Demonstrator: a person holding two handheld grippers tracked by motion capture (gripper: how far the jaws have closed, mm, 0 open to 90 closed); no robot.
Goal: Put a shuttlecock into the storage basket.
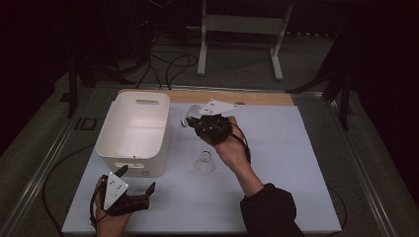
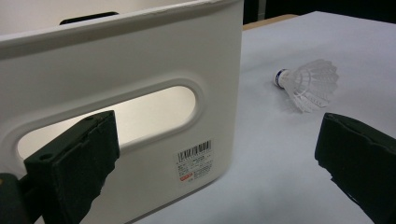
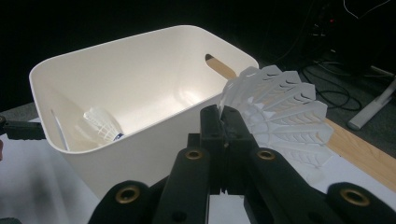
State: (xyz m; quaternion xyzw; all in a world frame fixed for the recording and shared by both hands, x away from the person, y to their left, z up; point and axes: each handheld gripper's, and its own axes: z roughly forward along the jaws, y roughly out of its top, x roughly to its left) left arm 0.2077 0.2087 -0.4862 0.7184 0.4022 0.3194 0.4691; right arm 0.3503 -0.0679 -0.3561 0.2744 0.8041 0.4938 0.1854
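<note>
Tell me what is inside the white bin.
In the right gripper view, one white shuttlecock lies on the floor of the white bin, by a corner. The near wall hides the floor right behind it, so more could lie there.

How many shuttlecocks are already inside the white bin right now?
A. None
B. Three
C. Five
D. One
D. The right gripper view shows a single shuttlecock lying on the floor of the white bin; another is pinched in the right hand-held gripper beside the bin, and a third lies on the table.
</note>
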